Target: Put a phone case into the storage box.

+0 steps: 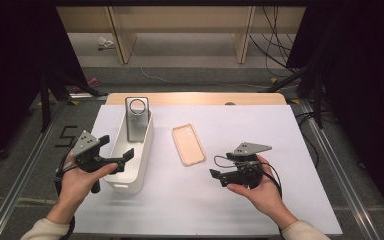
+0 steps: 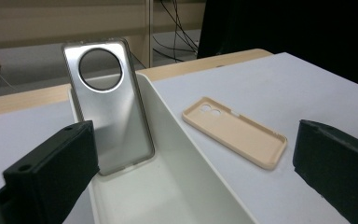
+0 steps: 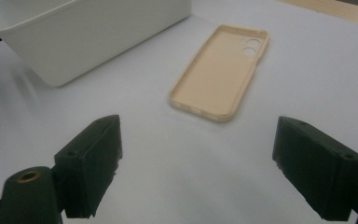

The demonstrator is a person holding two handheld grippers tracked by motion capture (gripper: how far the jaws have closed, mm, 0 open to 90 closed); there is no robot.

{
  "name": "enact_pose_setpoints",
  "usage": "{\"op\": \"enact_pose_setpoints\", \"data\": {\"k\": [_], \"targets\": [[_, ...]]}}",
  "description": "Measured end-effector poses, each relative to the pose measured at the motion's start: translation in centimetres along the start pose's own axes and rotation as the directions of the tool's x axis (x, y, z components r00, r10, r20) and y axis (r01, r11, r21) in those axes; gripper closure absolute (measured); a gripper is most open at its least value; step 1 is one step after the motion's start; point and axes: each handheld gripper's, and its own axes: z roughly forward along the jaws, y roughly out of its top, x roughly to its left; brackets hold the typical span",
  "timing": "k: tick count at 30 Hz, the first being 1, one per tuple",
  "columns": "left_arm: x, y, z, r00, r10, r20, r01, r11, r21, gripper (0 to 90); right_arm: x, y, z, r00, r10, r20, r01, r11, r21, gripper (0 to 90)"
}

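Both hand-held grippers, left (image 1: 116, 150) and right (image 1: 219, 176), gape empty beside the beige phone case (image 1: 188, 144).

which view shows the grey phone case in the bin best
The left gripper view: the grey phone case stands close up, leaning against the white bin's far end, its round camera hole plain. The high view shows it small and far; the right gripper view gives the bin's outside.

At frame centre a beige phone case (image 1: 188, 144) lies flat; left of it, a grey case (image 1: 137, 119) leans upright inside a white bin (image 1: 139, 172), both grippers (image 1: 114, 154) (image 1: 218, 176) gaping.
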Motion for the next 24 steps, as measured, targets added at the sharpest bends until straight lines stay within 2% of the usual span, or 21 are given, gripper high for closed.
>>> {"op": "enact_pose_setpoints", "data": {"k": [12, 24], "targets": [[-0.3, -0.8, 0.0, 1.0, 0.007, 0.003, -0.007, 0.9998, 0.02, 0.0, 0.0, 0.0, -0.1, 1.0, 0.001, 0.0, -0.001, 1.0, -0.002, 16.5], [-1.2, -1.0, -0.2, 0.9994, 0.017, 0.03, -0.017, 0.9998, 0.005, 0.0, -0.2, 0.6, 0.3, 1.0, 0.0, 0.002, 0.0, 1.0, 0.001, 16.3]]}}
